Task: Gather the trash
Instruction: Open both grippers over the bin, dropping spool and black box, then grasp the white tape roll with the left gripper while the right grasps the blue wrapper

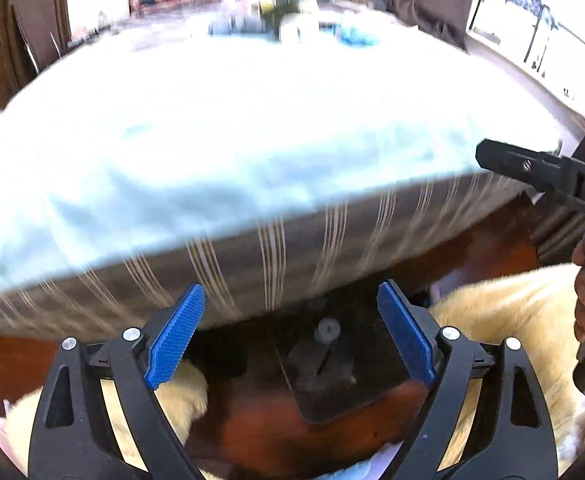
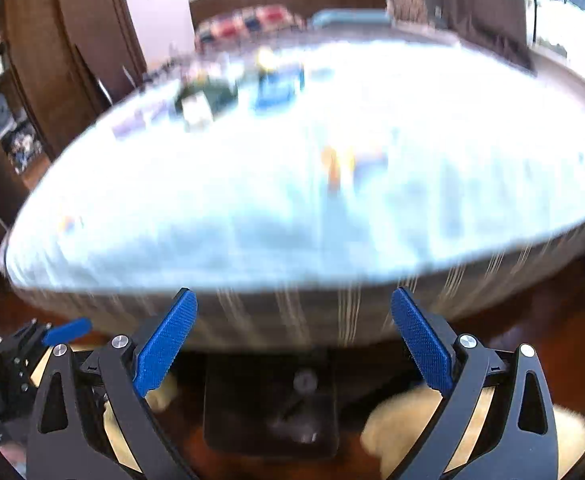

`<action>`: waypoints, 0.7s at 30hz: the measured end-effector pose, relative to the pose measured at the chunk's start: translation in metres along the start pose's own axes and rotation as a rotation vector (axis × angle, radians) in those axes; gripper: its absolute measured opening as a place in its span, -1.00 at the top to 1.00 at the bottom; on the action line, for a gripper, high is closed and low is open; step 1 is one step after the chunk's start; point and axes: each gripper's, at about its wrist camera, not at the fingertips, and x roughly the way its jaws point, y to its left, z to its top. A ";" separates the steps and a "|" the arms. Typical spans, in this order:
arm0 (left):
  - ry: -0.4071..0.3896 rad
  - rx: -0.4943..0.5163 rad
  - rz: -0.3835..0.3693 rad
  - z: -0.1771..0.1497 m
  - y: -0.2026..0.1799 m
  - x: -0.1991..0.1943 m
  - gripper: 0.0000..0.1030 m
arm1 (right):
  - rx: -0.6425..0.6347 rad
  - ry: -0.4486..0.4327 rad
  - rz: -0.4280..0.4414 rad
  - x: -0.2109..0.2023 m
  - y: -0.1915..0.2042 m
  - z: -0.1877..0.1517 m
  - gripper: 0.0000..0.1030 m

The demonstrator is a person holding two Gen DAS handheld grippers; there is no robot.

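Both views are blurred by motion. A table under a pale blue cloth (image 1: pixel 228 128) fills the middle of each view; it also shows in the right wrist view (image 2: pixel 292 208). Blurred small items (image 1: pixel 292 26) lie at its far end, and an orange and blue item (image 2: pixel 348 168) lies mid-table in the right wrist view. My left gripper (image 1: pixel 292 328) is open and empty, below the table's near edge. My right gripper (image 2: pixel 292 336) is open and empty, also low before the table edge. The right gripper's body (image 1: pixel 556 184) shows at the right of the left wrist view.
The cloth's striped skirt (image 1: pixel 276 264) hangs at the near edge. A dark table base (image 1: pixel 332 364) stands on the reddish floor below. A cream fluffy rug (image 1: pixel 508 312) lies beside it. Brown curtains (image 2: pixel 72 40) and a window (image 1: pixel 532 12) line the walls.
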 end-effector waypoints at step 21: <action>-0.095 0.015 0.013 0.139 0.018 0.042 -0.53 | 0.012 0.026 0.031 0.112 0.002 0.123 -0.37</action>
